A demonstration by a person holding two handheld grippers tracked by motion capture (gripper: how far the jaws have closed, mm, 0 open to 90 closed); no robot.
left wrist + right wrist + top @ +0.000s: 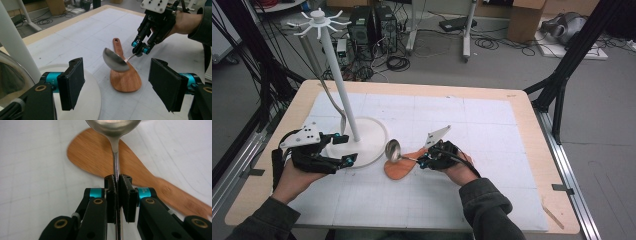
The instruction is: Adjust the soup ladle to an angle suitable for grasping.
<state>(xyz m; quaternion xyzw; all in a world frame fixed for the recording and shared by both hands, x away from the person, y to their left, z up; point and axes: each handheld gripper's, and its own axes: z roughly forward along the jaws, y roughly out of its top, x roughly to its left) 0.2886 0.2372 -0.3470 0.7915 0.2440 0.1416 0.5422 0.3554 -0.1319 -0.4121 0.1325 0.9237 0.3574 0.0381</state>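
A metal ladle (393, 150) (115, 60) (112, 126) hangs just above the table, its thin handle pinched by my right gripper (421, 161) (139, 50) (118, 180), which is shut on it. Under the ladle lies a wooden spatula (398, 170) (125, 77) (100, 157) flat on the white mat. My left gripper (346, 149) (116, 87) stands open beside the round white base of a utensil stand (367, 137), nothing between its jaws. The stand's white pole (339, 75) rises to a hub with spokes.
A white gridded mat (492, 150) covers the wooden table (532, 130). Behind the table the floor holds computer towers (372, 25), cables and black frame legs (562, 75). A curved metal rod leans by the stand's pole.
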